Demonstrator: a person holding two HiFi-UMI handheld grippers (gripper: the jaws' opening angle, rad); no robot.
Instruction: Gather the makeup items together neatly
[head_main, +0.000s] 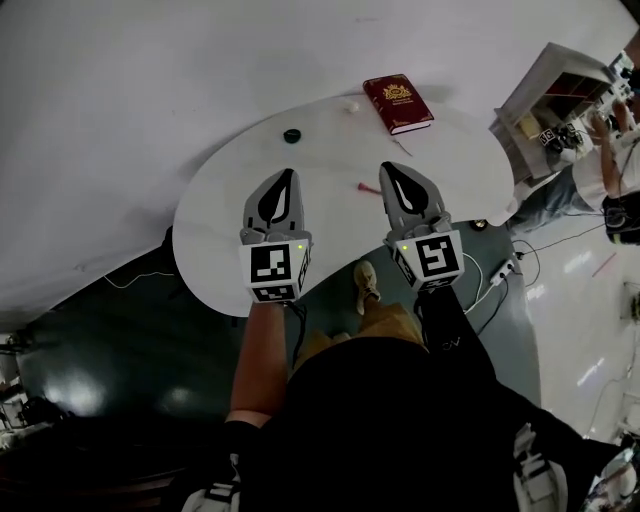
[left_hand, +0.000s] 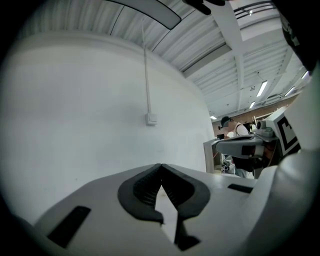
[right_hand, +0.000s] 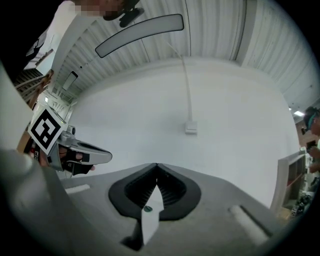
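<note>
On the white table (head_main: 230, 215) lie a small dark green round pot (head_main: 292, 135), a tiny cream item (head_main: 351, 105), a red case with a gold emblem (head_main: 398, 103), a thin pink stick (head_main: 369, 186) and a pale sliver (head_main: 401, 147). My left gripper (head_main: 289, 173) hovers over the table's near middle, short of the green pot, shut and empty. Just right of the pink stick's end is my right gripper (head_main: 386, 167), also shut with nothing held. In the gripper views both point at a bare white wall, left gripper (left_hand: 160, 165) and right gripper (right_hand: 156, 165) with jaws meeting.
A white shelf unit (head_main: 560, 95) stands at the right, with a person (head_main: 612, 150) beside it. Cables and a power strip (head_main: 505, 270) lie on the floor under the table's right edge. A wall switch (left_hand: 150, 119) is on the wall ahead.
</note>
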